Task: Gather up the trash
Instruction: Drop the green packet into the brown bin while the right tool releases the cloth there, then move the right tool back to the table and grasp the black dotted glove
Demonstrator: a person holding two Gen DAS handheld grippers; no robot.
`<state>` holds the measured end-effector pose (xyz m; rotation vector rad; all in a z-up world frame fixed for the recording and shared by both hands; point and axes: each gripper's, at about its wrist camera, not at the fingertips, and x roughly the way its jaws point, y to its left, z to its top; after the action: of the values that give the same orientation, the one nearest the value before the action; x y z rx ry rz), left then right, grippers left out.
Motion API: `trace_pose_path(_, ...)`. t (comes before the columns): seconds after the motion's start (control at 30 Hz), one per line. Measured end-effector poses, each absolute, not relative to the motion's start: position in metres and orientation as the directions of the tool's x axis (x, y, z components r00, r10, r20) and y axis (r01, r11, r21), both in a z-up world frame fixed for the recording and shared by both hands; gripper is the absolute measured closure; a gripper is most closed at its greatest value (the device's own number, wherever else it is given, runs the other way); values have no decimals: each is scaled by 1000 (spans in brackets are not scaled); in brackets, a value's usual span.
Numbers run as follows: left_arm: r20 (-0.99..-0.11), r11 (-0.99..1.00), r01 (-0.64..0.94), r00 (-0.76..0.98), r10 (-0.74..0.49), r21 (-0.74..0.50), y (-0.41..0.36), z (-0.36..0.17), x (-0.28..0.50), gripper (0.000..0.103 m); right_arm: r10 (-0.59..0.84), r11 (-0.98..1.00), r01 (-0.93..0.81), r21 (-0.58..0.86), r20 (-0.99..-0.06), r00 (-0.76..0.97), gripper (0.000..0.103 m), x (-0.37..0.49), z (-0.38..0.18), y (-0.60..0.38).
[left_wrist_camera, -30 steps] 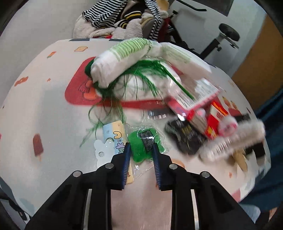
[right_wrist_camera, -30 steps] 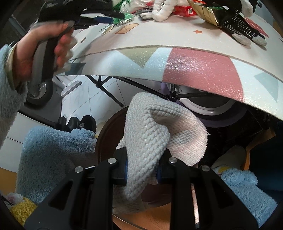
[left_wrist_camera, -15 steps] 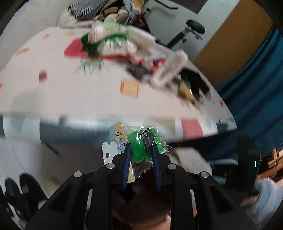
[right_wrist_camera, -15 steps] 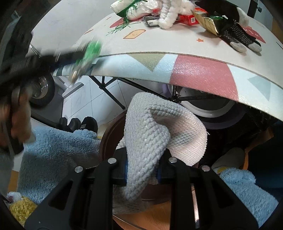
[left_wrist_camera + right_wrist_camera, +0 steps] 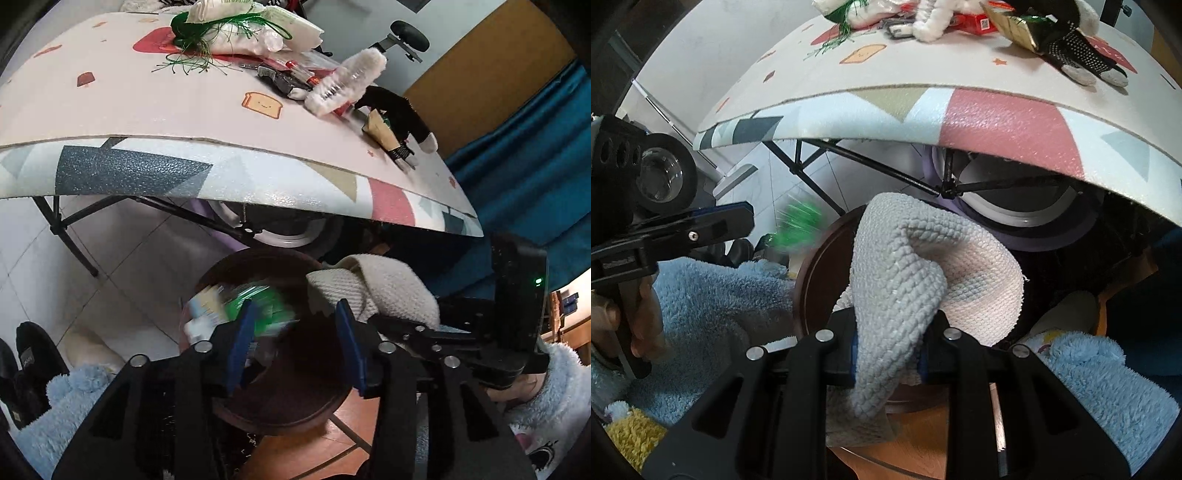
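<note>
Below table edge point(image 5: 258, 184), blurred green wrapper point(image 5: 266, 302) beyond just-opened left fingers point(image 5: 242, 347); right fingers point(image 5: 849, 354) clenched on knit cloth point(image 5: 905, 288).

Bin point(image 5: 280, 413) below table point(image 5: 155, 110), cloth point(image 5: 923, 266) over rim

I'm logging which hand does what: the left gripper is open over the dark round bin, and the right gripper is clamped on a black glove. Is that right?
One detail is wrong. The right gripper is clamped on a grey knitted cloth, not a black glove; the right wrist view shows it pinched in the jaws. The black glove lies on the table. The left gripper is open over the dark round bin, as you said.
</note>
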<state>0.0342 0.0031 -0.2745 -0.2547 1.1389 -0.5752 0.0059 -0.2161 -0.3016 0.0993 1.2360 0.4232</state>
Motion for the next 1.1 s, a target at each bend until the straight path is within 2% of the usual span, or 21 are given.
trace_pose_path(0.13, -774, 829, 301, 311, -552, -471, 6, -269, 33, 54, 356, 921, -258, 292, -899, 255, 77, 6, -304, -212)
trace_pose_path(0.27, -769, 854, 287, 377, -517, -434, 15, -257, 31, 44, 350, 921, -264, 287, -907, 236, 76, 7, -307, -204)
trace_pose_path(0.37, -768, 888, 266, 447, -458, -375, 24, -245, 28, 35, 349, 914, -291, 281, -912, 215, 71, 8, -308, -194)
trace_pose_path(0.57, -749, 921, 219, 536, -388, -321, 44, -227, 25, 33, 356, 894, -347, 282, -919, 170, 62, 10, -308, -175)
trace_pose_path(0.67, -742, 924, 192, 553, -379, -330, 52, -224, 26, 33, 355, 888, -362, 283, -923, 150, 50, 12, -308, -167)
trace_pose_path(0.73, -742, 926, 179, 557, -373, -331, 58, -224, 25, 33, 360, 887, -361, 288, -921, 149, 30, 14, -307, -166)
trace_pose_path(0.8, -742, 928, 169, 560, -368, -333, 61, -225, 25, 33, 366, 886, -359, 294, -919, 150, 22, 15, -304, -168)
trace_pose_path(1.0, -738, 928, 152, 568, -365, -341, 64, -226, 25, 33, 340, 907, -326, 266, -920, 195, 17, 21, -295, -182)
trace_pose_path(1.1, -736, 930, 147, 574, -358, -337, 65, -225, 25, 33, 324, 918, -314, 242, -915, 241, 8, 23, -285, -191)
